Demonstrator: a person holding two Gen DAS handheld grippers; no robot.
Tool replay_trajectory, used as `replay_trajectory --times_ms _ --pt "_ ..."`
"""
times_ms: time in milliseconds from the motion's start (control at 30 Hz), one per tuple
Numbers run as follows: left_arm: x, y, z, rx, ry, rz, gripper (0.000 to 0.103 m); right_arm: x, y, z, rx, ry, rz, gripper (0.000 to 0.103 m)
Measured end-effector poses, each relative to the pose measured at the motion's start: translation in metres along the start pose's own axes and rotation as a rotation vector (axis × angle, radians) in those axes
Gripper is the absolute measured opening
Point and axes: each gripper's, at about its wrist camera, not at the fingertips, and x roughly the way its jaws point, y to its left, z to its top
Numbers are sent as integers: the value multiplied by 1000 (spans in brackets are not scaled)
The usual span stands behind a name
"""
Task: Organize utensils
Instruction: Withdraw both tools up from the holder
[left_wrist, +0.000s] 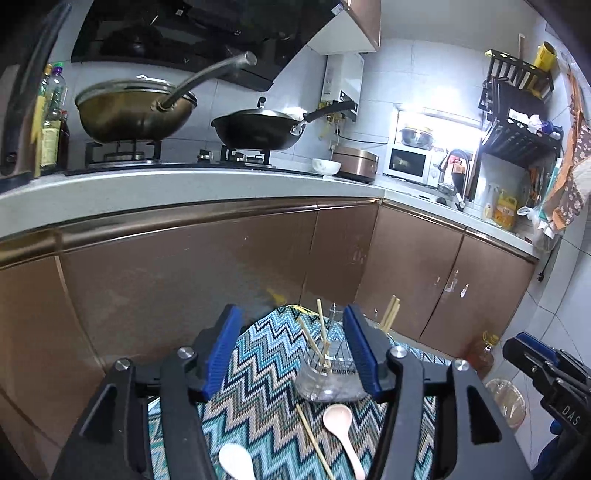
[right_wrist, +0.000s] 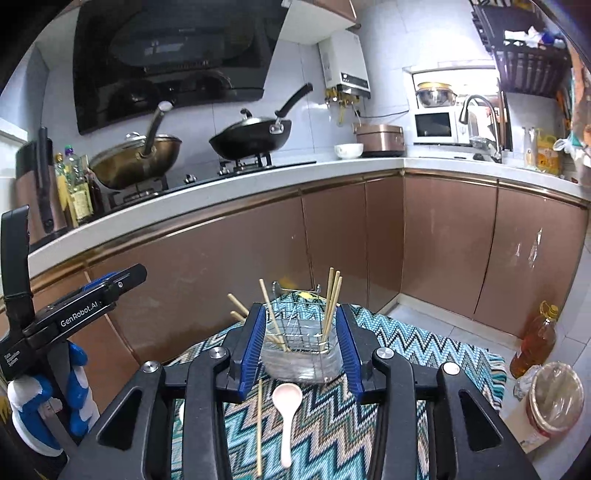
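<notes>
A wire utensil holder (left_wrist: 328, 369) (right_wrist: 303, 350) in a clear tray stands on the zigzag cloth (left_wrist: 266, 406) (right_wrist: 399, 332). Several wooden chopsticks (left_wrist: 322, 328) (right_wrist: 332, 299) stand in it. In front of it lie a pink spoon (left_wrist: 338, 417) (right_wrist: 287, 398) and one loose chopstick (left_wrist: 314, 439) (right_wrist: 259, 424). A white spoon (left_wrist: 234, 461) lies nearer, to the left. My left gripper (left_wrist: 291, 314) hangs open above the cloth, short of the holder, nothing between its pads. My right gripper (right_wrist: 300, 308) is open too, its jaws framing the holder from behind without touching it.
Brown cabinet doors (right_wrist: 443, 240) and a white counter (left_wrist: 184, 192) with two woks on the stove lie beyond the cloth. On the floor to the right stand an oil bottle (right_wrist: 535, 339) and a lidded tub (right_wrist: 554, 398). A gloved hand (right_wrist: 77, 369) holds the left gripper.
</notes>
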Motion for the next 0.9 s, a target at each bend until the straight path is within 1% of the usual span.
replay_trajectory --times_ms 300,433,500,700,900 --pt "-73 3 -12 -36 -14 -26 57 -77 18 -20 15 -50 -15 42" --pt "-104 9 -17 -53 -29 -21 58 -107 24 -28 24 -79 -23 43" --pt "-117 11 -18 -50 -37 -13 58 -121 27 -32 28 -93 -25 45" --pt "-153 17 -27 -47 -57 1 59 -151 40 -43 14 -119 -43 45" --pt "-176 27 -34 -61 -69 7 60 -169 49 -49 2 -136 -51 47"
